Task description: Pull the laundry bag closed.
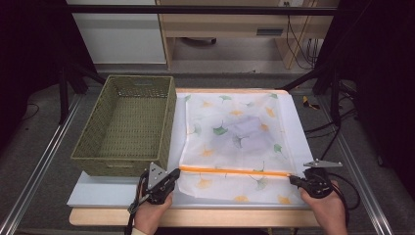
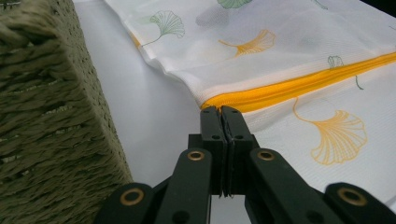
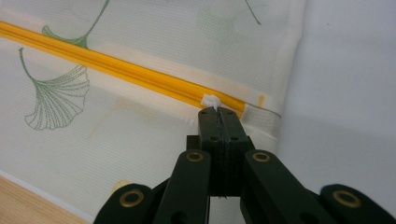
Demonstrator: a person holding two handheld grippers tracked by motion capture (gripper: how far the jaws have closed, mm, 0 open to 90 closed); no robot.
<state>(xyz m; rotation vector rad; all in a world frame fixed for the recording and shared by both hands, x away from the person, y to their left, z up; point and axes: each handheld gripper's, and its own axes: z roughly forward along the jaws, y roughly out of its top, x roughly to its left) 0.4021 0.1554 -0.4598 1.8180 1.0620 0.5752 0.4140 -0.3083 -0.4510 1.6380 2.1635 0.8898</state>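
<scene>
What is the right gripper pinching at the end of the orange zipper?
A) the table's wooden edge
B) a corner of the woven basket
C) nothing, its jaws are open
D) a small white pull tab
D: in the right gripper view the right gripper has its jaws closed on a small white pull tab at the end of the orange zipper of the mesh bag.
</scene>
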